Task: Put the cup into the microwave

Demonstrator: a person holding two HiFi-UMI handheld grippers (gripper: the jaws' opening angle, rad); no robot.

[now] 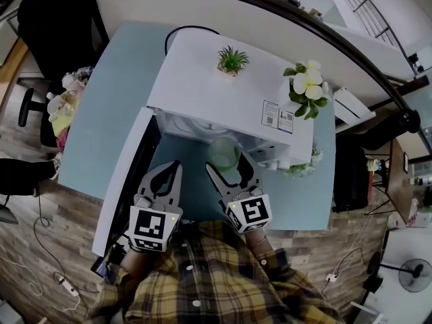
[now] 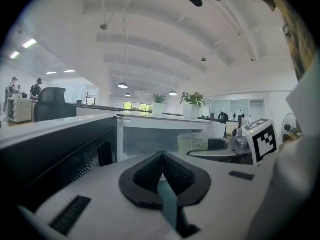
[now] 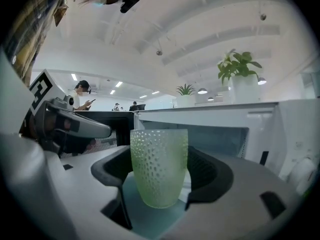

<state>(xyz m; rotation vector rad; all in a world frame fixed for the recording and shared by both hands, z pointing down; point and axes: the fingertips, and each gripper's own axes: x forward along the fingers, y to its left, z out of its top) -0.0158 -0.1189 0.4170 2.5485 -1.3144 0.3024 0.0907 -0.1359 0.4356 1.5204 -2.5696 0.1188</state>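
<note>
A pale green dimpled cup (image 3: 159, 144) stands upright between the pads of my right gripper (image 3: 161, 165), which is shut on it. In the head view the cup (image 1: 223, 155) hangs just in front of the cavity of the white microwave (image 1: 223, 93), whose door (image 1: 125, 181) is swung out to the left. The right gripper (image 1: 227, 169) points into that opening. My left gripper (image 1: 174, 169) hovers beside the door, its pads meeting with nothing between them. From the left gripper (image 2: 161, 156) view, the cup (image 2: 193, 142) shows to the right before the cavity.
The microwave sits on a light blue table (image 1: 111, 113). A small potted plant (image 1: 231, 61) and a pot of white flowers (image 1: 307, 86) stand on its top. A black office chair (image 1: 57, 25) is at the far left, and cables lie on the wooden floor.
</note>
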